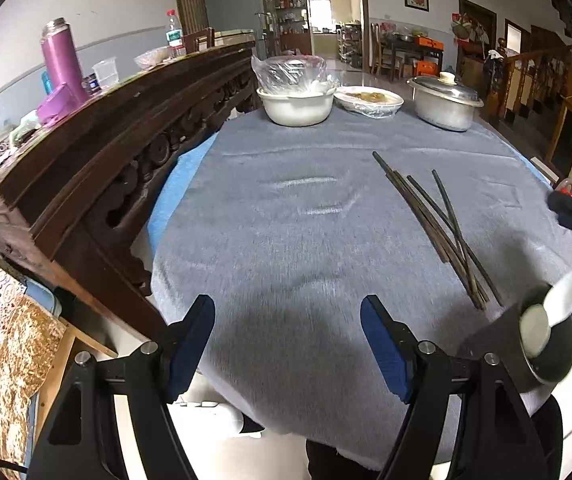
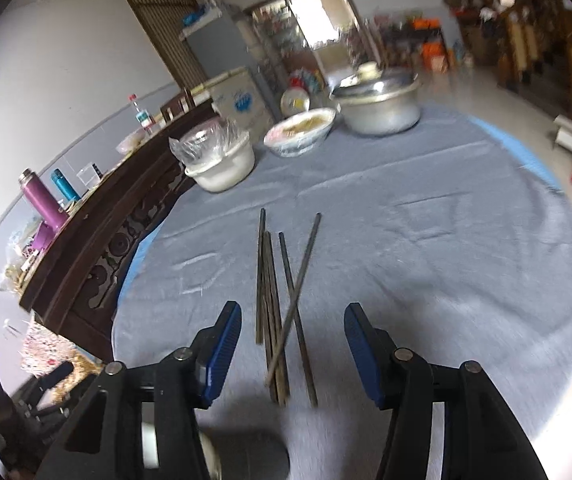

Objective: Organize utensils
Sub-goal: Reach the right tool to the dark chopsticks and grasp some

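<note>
The chopsticks point(image 2: 282, 312) lie in a loose dark bundle on the grey cloth of the round tabletop point(image 1: 286, 220), right of centre, two of them crossed over the rest. The right claw point(image 2: 293, 350) stands wide and holds nothing, its blue pads point(image 2: 222, 350) either side of the near ends of the bundle, apart from it. The left claw point(image 1: 288, 346) is also wide and holds nothing, over bare cloth at the near edge. Between it and the far dishes the cloth is open.

Along the far edge sit a white basin point(image 1: 296, 108) under plastic wrap, a covered plate point(image 1: 368, 100) and a lidded metal pot point(image 1: 444, 102), all well apart from the chopsticks. A carved dark sideboard point(image 1: 98, 152) runs close along the tabletop's left edge.

Only the left wrist view shows a dark bowl point(image 1: 554, 352) with white spoons point(image 1: 552, 312) at the near right edge, just beside the chopsticks' near ends, and the right claw's tip at the far right. The right wrist view is blurred, but it shows open cloth to the right of the bundle out to the rim.
</note>
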Tool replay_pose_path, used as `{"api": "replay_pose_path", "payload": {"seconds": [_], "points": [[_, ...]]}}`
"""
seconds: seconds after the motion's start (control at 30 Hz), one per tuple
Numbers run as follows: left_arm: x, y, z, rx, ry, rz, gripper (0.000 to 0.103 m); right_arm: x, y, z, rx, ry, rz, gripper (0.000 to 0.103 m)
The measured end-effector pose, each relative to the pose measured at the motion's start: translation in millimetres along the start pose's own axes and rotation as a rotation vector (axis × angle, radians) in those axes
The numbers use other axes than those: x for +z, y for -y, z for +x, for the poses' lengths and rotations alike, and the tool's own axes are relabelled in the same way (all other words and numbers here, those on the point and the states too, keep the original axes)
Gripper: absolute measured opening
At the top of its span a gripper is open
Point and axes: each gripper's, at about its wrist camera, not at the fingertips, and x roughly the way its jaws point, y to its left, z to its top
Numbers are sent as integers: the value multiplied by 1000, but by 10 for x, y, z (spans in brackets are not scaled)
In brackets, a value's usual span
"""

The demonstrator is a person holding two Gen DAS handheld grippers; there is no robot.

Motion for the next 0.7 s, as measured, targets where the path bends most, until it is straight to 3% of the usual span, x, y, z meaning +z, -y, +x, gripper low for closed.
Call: {"api": "replay_pose_path", "payload": {"seconds": [0.13, 0.33, 0.5, 0.57, 0.7], "points": [[186, -65, 203, -29, -25, 11, 76, 414, 94, 635, 16, -107, 57, 45], [542, -115, 608, -106, -85, -6, 76, 742, 137, 1586, -73, -237, 83, 35], [904, -58, 1025, -156, -145, -45, 76, 794, 153, 2037, -155, -291, 80, 24], [1090, 27, 1221, -175, -170, -57, 76, 808, 131, 2115, -190, -287, 53, 13], [1422, 246, 1551, -206, -206, -68, 72, 776, 107, 2116, -204, -287, -25, 9]]}}
